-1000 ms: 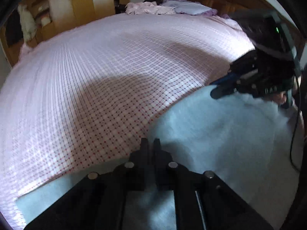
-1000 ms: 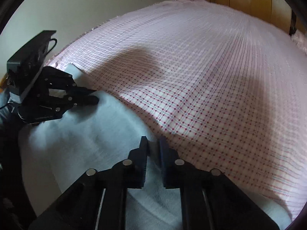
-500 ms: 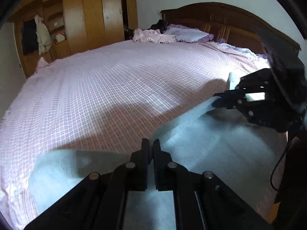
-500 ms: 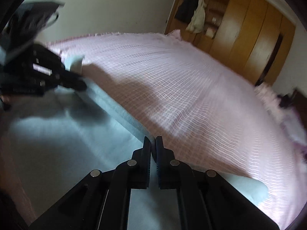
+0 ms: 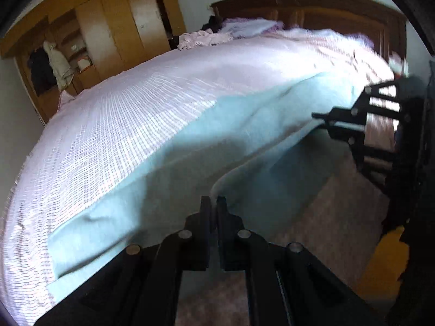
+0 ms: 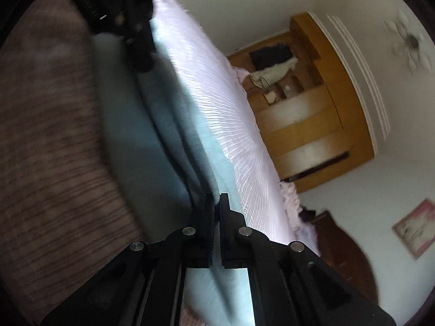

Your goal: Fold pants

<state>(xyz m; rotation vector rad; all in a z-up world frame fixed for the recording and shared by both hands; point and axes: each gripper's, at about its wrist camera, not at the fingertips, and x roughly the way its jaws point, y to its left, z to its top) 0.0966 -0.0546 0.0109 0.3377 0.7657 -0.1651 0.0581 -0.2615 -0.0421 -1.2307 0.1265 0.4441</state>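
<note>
The light blue pants (image 5: 190,168) are lifted off the pink checked bed (image 5: 122,114) and hang stretched between both grippers. My left gripper (image 5: 213,203) is shut on one edge of the pants. My right gripper (image 5: 316,115) shows at the right of the left wrist view, pinching the other end. In the right wrist view my right gripper (image 6: 217,201) is shut on the pants (image 6: 174,125), and the left gripper (image 6: 141,65) holds the far end at the top.
A wooden wardrobe (image 5: 108,35) with hanging clothes stands beyond the bed. A dark wooden headboard (image 5: 312,5) with pillows (image 5: 244,27) lies at the far end. The brown striped floor (image 6: 49,146) lies below the hanging pants.
Both grippers have lifted the pants up off the bed and pulled them toward the bed's edge. The right wrist view has rolled sideways. Both stayed shut on the fabric.
</note>
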